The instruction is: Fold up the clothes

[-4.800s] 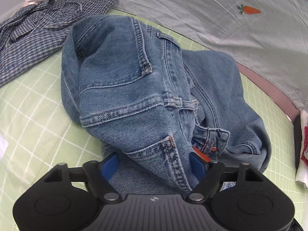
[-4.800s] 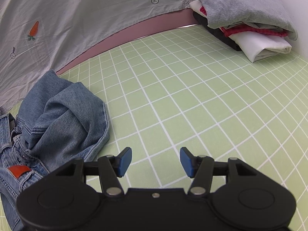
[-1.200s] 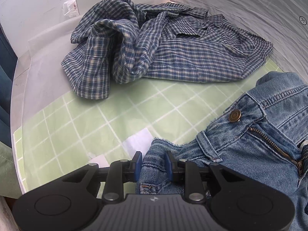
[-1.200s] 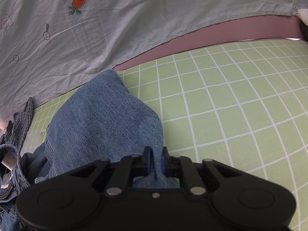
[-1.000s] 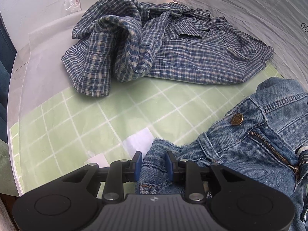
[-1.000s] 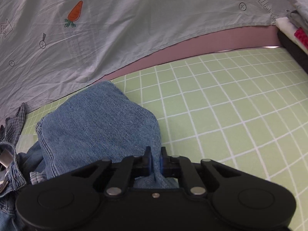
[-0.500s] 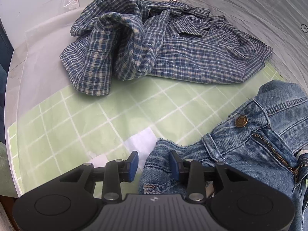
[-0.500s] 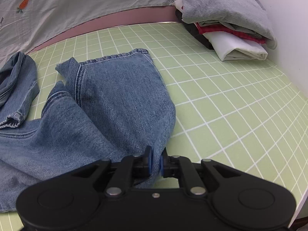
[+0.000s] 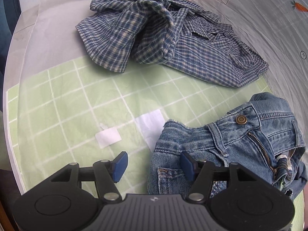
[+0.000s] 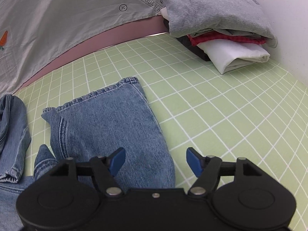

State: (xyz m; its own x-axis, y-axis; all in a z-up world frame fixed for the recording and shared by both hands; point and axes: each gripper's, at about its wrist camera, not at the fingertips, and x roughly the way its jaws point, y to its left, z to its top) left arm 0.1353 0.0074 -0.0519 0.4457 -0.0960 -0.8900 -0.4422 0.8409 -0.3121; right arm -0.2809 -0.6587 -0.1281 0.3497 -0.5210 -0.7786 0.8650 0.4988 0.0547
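Left wrist view: your left tool (image 9: 152, 165) is spread, empty, over the jeans (image 9: 227, 154) waistband on the table (image 9: 57, 119) (bunched, fly open).

Right wrist view: your right tool (image 10: 156, 160) gapes above the flat leg; folding now likely traps wrinkles.

Each claw, left (image 9: 153, 166) and right (image 10: 155, 161), is matte black with blue pads, silver pivot screws and round side discs.
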